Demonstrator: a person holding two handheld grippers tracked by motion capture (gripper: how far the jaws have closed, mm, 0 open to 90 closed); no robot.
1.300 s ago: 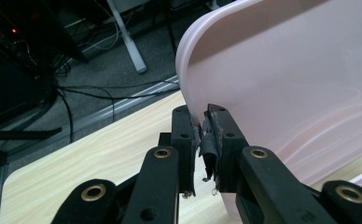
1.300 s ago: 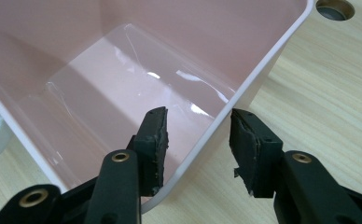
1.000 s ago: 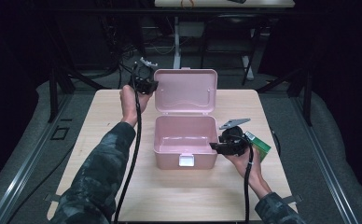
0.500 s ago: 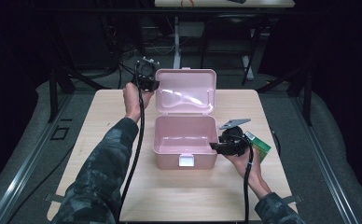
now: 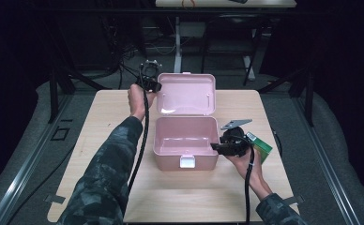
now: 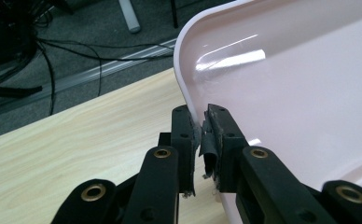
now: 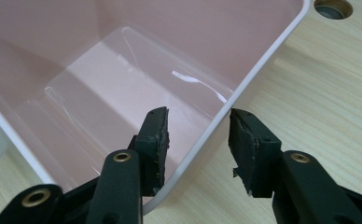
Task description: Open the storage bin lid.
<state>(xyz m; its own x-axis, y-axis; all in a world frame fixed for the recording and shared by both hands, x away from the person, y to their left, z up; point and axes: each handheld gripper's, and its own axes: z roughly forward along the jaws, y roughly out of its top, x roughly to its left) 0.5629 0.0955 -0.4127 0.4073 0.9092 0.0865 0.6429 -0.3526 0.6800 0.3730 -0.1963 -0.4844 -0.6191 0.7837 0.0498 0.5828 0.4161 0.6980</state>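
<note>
While left gripper (image 6: 201, 140) pinches lid (image 5: 187, 93) edge and right gripper (image 7: 198, 140) straddles box (image 5: 185, 145) wall unclamped, lid-closing underway; next swing lid down

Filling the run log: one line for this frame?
left gripper: shut on lid edge | right gripper: open, astride box wall | box: open, empty

The high view looks forward and down from above the person's side of the light wooden table (image 5: 100, 140), taking in the whole tabletop with the open pink plastic box (image 5: 185, 140) near its middle. The left gripper view sits very close to the box's raised lid (image 6: 300, 84), facing its left edge with the table and floor beyond. The right gripper view sits equally close at the box's right wall (image 7: 244, 79), looking down into its hollow. All three views share the box and the table.
</note>
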